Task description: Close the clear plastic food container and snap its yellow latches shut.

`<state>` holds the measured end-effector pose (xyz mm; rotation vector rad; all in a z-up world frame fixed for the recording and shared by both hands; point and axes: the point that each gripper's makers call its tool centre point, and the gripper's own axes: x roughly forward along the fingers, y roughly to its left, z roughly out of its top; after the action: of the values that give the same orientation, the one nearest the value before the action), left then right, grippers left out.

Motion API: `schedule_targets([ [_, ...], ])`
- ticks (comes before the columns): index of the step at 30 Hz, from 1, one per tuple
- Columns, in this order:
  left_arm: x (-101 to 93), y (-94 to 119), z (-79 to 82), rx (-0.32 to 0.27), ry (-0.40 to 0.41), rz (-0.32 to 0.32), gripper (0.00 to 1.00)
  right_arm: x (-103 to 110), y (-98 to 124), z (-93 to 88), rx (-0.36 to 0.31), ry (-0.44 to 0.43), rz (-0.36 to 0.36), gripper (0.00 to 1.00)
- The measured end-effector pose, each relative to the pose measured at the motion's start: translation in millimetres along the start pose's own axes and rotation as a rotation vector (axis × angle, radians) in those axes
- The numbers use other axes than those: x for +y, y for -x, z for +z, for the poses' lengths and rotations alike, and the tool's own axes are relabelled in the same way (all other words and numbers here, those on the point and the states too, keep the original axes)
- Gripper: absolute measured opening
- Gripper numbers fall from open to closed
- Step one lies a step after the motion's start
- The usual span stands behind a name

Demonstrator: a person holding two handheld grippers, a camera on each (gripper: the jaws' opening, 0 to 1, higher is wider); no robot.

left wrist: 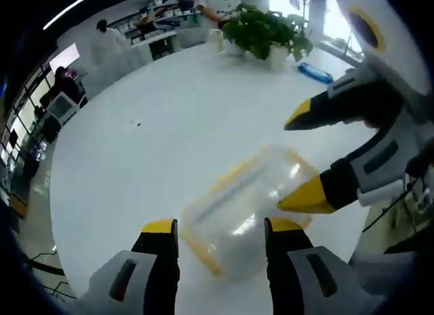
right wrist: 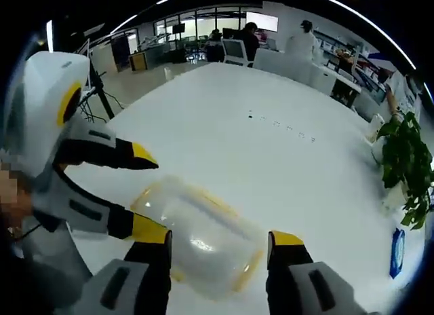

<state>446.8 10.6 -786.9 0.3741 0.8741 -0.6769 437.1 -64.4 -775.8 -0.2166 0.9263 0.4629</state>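
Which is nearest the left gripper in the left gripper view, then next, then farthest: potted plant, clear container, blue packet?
1. Clear container, between the left gripper tips.
2. Potted plant, far across the table.
3. Blue packet, beside the plant; too close to call.

Container (left wrist: 247,206) near end being hidden between left gripper (left wrist: 220,228) jaws; latch state being blurred by motion, cannot be told. In right gripper view, container (right wrist: 200,237) left corner being covered by lower jaw of left gripper (right wrist: 142,193). Blue object (right wrist: 397,252) at table (right wrist: 271,145) edge being too small to identify.
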Motion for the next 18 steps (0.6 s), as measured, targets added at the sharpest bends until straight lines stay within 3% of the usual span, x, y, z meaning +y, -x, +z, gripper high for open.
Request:
schedule_targets([
  [7, 0.0, -1, 3.6, -0.074, 0.079, -0.035, 0.48, -13, 1, 0.6, -0.054, -0.009, -0.035, 0.57],
  [9, -1.8, -3, 3.6, -0.099, 0.112, -0.058, 0.49, -14, -1, 1.5, -0.097, -0.087, -0.025, 0.58],
  [13, 4.3, 1, 5.5, -0.168, 0.161, -0.058, 0.49, -18, 1, -3.4, -0.176, -0.164, 0.000, 0.59],
  [18, 12.7, 15, 4.3, -0.275, 0.303, -0.079, 0.48, -21, 5, -16.7, -0.245, -0.249, 0.055, 0.60],
])
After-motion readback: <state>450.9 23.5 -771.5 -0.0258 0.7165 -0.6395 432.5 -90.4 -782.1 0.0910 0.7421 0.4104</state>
